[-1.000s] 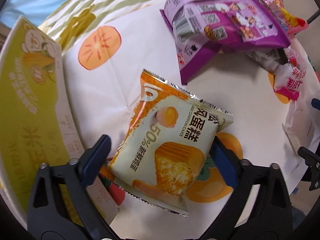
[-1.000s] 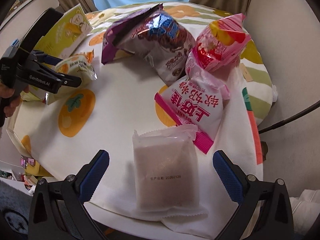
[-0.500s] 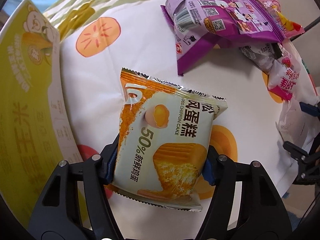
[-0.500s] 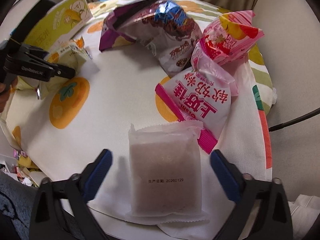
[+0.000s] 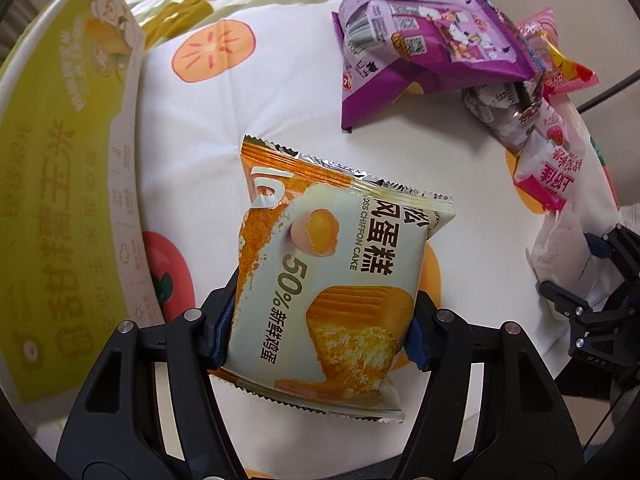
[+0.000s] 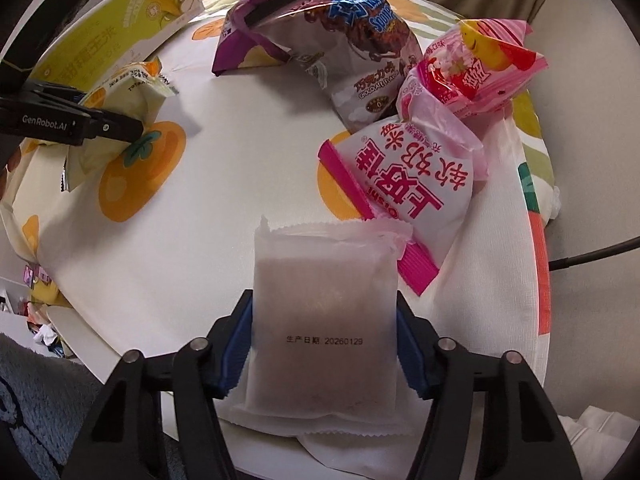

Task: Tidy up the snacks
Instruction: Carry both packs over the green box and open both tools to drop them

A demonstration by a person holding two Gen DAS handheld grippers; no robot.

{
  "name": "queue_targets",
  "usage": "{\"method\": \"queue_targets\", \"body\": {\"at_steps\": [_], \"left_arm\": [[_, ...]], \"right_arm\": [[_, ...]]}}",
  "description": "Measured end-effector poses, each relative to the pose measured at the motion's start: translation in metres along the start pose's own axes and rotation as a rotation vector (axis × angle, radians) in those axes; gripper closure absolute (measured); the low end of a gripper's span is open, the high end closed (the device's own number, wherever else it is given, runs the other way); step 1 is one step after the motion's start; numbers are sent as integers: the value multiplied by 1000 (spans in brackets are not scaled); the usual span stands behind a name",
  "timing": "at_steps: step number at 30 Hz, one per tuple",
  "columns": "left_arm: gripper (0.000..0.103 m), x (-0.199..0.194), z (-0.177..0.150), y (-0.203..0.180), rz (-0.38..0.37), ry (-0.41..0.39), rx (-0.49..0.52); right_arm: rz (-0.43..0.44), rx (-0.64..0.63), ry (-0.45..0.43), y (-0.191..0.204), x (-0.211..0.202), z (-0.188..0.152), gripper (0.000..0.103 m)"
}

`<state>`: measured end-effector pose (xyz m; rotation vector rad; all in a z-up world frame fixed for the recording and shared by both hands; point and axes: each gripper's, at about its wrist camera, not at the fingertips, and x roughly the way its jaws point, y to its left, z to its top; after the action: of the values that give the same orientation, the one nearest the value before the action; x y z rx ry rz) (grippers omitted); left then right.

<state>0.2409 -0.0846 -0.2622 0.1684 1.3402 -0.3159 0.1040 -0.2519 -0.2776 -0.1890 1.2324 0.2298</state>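
Your left gripper (image 5: 320,328) is now closed on the cake pack (image 5: 328,280); a second ago its blue pads stood clear on both sides. The pack now sits squarer between the pads and hides more of the orange print on the cloth (image 5: 280,92). Your right gripper (image 6: 324,344) has also closed: its pads, wide apart before, now press both edges of the white pouch (image 6: 324,320).

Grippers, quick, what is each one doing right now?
Left gripper: closed on the chiffon cake packet.
Right gripper: closed on the translucent white packet.
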Motion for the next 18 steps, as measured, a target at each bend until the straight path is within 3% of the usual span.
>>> {"method": "queue_targets", "body": {"at_steps": [8, 18], "left_arm": [[41, -39, -5, 0, 10, -79, -67], [41, -131, -8, 13, 39, -271, -235]], "right_arm": [[20, -20, -33, -8, -19, 11, 45], [48, -85, -150, -3, -73, 58, 45]]}}
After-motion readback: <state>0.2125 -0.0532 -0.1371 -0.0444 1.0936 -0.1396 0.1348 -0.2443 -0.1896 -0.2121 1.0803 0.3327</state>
